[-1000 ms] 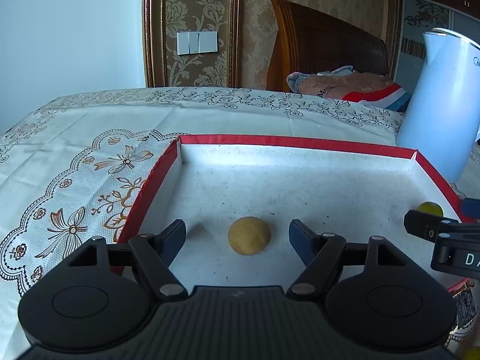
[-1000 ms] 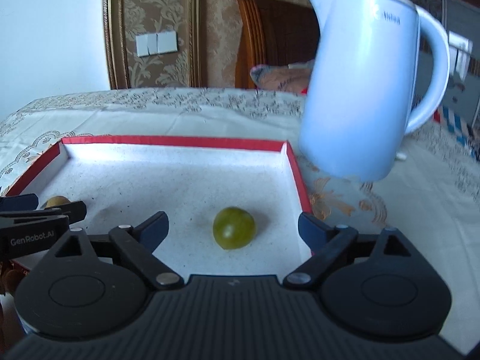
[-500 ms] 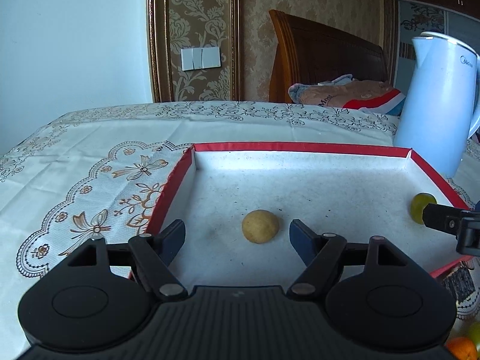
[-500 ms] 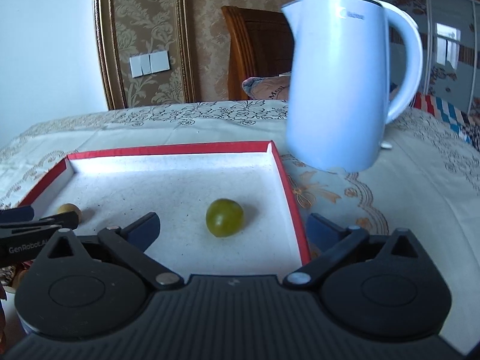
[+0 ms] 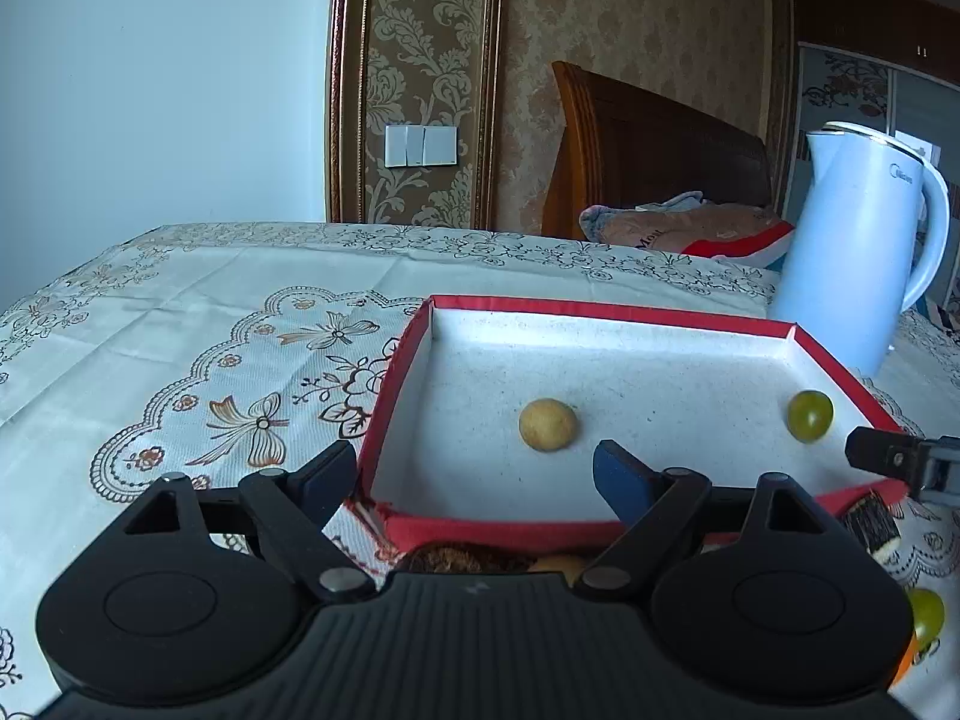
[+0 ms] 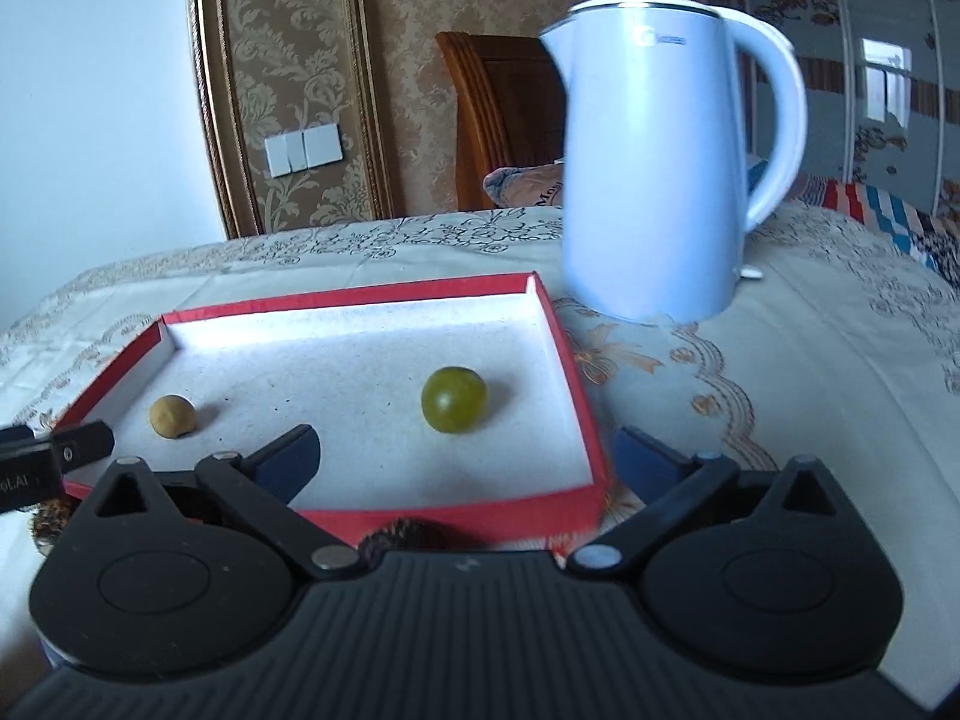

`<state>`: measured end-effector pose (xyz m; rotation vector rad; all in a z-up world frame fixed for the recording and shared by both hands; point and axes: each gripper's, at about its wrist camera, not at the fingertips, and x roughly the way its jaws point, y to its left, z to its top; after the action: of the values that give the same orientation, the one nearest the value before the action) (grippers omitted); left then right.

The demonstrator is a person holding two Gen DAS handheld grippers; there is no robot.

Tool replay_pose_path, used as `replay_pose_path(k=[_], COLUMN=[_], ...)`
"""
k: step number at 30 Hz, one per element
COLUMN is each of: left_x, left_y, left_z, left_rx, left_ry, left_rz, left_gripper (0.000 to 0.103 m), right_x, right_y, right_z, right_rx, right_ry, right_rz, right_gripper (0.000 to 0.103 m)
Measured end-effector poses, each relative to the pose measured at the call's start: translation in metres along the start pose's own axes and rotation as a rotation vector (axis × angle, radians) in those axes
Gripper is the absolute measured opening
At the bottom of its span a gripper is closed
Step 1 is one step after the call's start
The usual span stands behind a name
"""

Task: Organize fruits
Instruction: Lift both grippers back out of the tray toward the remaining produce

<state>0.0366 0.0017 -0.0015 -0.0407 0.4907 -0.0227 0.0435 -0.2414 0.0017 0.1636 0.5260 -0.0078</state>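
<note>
A red-walled tray (image 5: 396,396) (image 6: 564,354) with a white floor holds two fruits. A small tan round fruit (image 5: 547,424) (image 6: 172,415) lies toward its left. A green grape (image 5: 810,416) (image 6: 453,399) lies toward its right. My left gripper (image 5: 474,474) hangs before the tray's near-left corner, jaws opening, no fruit between the pads. My right gripper (image 6: 468,456) stands open at the near-right corner, also holding nothing. Each gripper's finger shows at the edge of the other's view.
A pale blue kettle (image 5: 852,252) (image 6: 654,180) stands behind the tray's right side. Loose fruits lie in front of the tray: a hairy brown one (image 5: 456,558) (image 6: 402,531), a green one (image 5: 927,609) and an orange one (image 5: 903,654). A patterned cloth (image 5: 180,372) covers the table.
Both grippers have drawn back from the tray, leaving the tan fruit and the grape lying on its floor. Both pairs of jaws stand wider than before.
</note>
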Motion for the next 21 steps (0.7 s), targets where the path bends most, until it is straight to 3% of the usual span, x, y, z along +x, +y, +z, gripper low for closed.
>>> replay_pose_path(k=[10, 21], left_x=[-0.025, -0.031], left_y=[0.0, 0.004], left_z=[-0.016, -0.025], left_rx=[0.055, 0.047], left_ry=[-0.027, 0.038], left_rz=[-0.022, -0.058], left_gripper=[0.086, 0.086], right_x=[-0.031, -0.029], right_y=[-0.019, -0.017], right_z=[-0.025, -0.026], right_rx=[0.059, 0.037], right_ry=[0.003, 0.015], right_rz=[0.037, 0.003], right_gripper=[0.103, 0.103])
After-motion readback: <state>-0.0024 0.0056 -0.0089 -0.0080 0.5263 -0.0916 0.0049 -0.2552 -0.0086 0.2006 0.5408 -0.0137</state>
